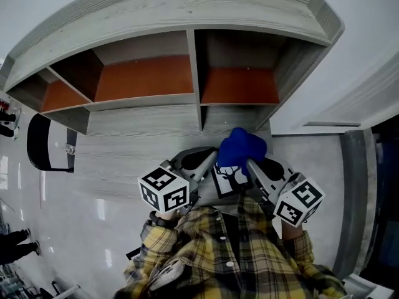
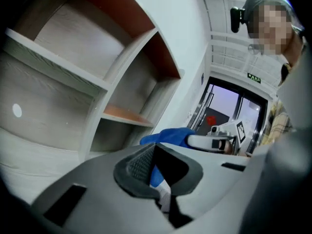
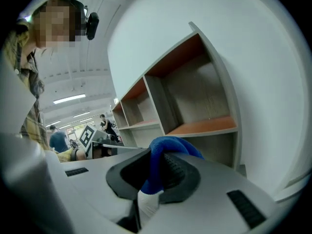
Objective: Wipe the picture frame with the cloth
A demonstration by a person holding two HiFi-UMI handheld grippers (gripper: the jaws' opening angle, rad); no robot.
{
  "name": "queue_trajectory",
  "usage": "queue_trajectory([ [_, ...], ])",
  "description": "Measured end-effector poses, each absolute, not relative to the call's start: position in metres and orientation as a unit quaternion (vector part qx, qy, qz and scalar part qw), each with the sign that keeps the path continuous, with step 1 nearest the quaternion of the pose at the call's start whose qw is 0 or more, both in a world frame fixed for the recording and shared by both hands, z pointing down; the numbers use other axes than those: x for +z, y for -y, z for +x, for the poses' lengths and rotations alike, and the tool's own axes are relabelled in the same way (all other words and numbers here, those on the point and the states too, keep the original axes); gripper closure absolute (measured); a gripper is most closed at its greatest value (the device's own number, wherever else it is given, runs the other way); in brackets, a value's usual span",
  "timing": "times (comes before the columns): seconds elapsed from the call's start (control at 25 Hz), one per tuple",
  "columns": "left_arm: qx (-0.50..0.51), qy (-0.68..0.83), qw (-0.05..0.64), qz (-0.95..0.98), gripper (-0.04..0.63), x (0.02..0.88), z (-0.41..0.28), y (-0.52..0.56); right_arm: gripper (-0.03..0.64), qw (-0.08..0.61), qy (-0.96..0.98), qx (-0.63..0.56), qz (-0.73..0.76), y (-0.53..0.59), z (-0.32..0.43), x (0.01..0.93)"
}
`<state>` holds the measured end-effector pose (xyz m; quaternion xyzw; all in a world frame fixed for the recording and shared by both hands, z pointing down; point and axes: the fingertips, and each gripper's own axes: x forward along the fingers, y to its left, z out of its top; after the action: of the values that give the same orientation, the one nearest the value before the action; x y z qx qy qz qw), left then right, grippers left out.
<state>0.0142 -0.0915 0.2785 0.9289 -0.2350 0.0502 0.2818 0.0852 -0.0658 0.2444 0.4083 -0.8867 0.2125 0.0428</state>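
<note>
Both grippers are raised close in front of the person's plaid shirt. A small picture frame [image 1: 229, 179] with a black tree print sits between them. My left gripper [image 1: 211, 168] is shut, and a thin white and black edge, apparently the picture frame [image 2: 164, 193], is pinched between its pads [image 2: 139, 165]. The blue cloth [image 1: 240, 147] bunches up above the frame. It runs down between the pads of my right gripper [image 3: 157, 175], which is shut on the blue cloth [image 3: 168, 147]. In the left gripper view the cloth [image 2: 168, 135] and the right gripper [image 2: 214, 141] lie just beyond the jaws.
A grey wooden shelf unit [image 1: 193, 92] with orange back panels stands right ahead, its compartments bare. A black chair [image 1: 40, 143] is at the left on the glossy floor. White wall [image 1: 349, 73] runs along the right. People stand far off [image 3: 105, 123].
</note>
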Motion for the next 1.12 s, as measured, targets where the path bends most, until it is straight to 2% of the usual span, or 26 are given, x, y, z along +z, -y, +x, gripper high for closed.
queue_trajectory([
  [0.16, 0.020, 0.220, 0.271, 0.937, 0.591, 0.250, 0.015, 0.078, 0.571, 0.026, 0.891, 0.200, 0.408, 0.063, 0.081, 0.226],
  [1.12, 0.049, 0.195, 0.249, 0.947, 0.591, 0.247, 0.022, 0.067, 0.571, 0.032, 0.886, 0.196, 0.419, 0.059, 0.083, 0.223],
])
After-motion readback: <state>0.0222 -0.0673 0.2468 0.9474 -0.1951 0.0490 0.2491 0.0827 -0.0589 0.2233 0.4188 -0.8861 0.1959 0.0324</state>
